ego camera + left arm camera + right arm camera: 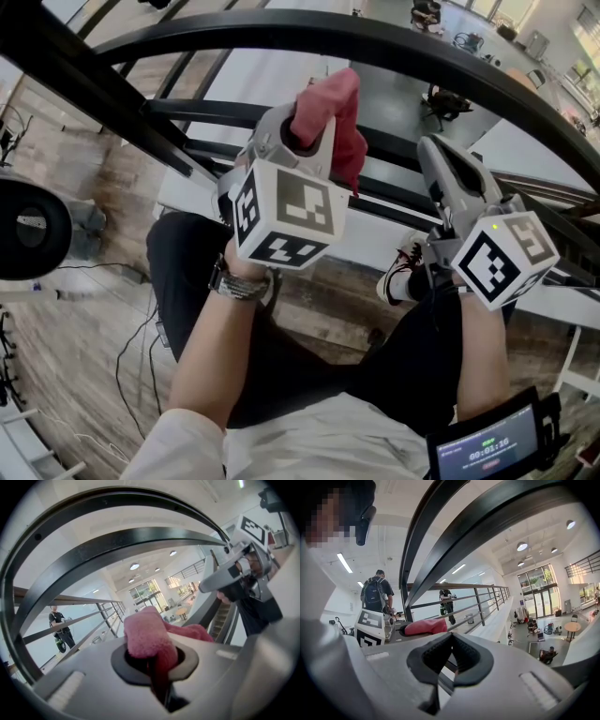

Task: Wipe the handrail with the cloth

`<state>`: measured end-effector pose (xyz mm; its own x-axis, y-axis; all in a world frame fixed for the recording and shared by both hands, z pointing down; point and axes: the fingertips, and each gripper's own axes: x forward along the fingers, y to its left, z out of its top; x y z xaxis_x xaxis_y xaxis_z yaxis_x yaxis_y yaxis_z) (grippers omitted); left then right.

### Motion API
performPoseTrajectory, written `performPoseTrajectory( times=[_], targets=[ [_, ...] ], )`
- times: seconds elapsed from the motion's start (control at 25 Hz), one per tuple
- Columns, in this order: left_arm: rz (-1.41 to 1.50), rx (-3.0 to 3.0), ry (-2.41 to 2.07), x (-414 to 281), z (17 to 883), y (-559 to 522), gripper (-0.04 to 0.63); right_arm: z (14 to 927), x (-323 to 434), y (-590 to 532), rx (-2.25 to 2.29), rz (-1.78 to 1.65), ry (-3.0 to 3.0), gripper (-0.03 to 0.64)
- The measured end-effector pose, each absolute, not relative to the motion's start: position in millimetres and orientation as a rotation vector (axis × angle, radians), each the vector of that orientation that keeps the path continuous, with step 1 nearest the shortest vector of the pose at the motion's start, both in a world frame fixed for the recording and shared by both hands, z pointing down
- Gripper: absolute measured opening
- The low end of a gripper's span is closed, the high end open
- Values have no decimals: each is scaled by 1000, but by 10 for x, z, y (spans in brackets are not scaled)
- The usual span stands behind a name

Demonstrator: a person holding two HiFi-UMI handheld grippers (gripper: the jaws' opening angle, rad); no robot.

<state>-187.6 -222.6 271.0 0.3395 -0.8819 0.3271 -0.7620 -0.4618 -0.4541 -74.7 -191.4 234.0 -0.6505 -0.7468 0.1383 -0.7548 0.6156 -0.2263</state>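
The black curved handrail (375, 42) arcs across the top of the head view, with lower rails beneath it. My left gripper (305, 141) is shut on a pink-red cloth (328, 112) that sticks up out of its jaws just below the handrail, apart from it. In the left gripper view the cloth (145, 637) bulges from the jaws, and the handrail (117, 541) curves overhead. My right gripper (438, 157) is to the right, shut with nothing between its jaws (451, 656). From there the cloth (425, 626) shows at the left, under the handrail (487, 522).
A straight railing (454, 595) runs ahead, with people standing by it. Far below lies an open hall with tables and chairs (445, 98). A black round object (28, 230) and cables (131, 347) lie on the wooden floor at my left. A small screen (487, 450) sits at the bottom right.
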Motion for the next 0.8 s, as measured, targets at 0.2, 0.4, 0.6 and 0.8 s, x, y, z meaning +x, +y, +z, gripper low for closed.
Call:
performPoseTrajectory(
  times=[0.2,0.4,0.6,0.8],
  targets=[
    [-797,-2377,1479,-1870,2708,-2245,28,2334,-728,-1943,1303,414,-2796,2],
    [-797,-2371,1456,-1810,2694,-2225,28,2329,-702,-1936,1302,414,-2796,2],
    [-842,-2366,1427,-1746,2717,-2191,28,2329,-693,-1889,1293,441,-2820,2],
    [-927,-2404,1418,-1760,2751,-2252,28,2328,-723,-1898,1265,441,-2829,2]
  ],
)
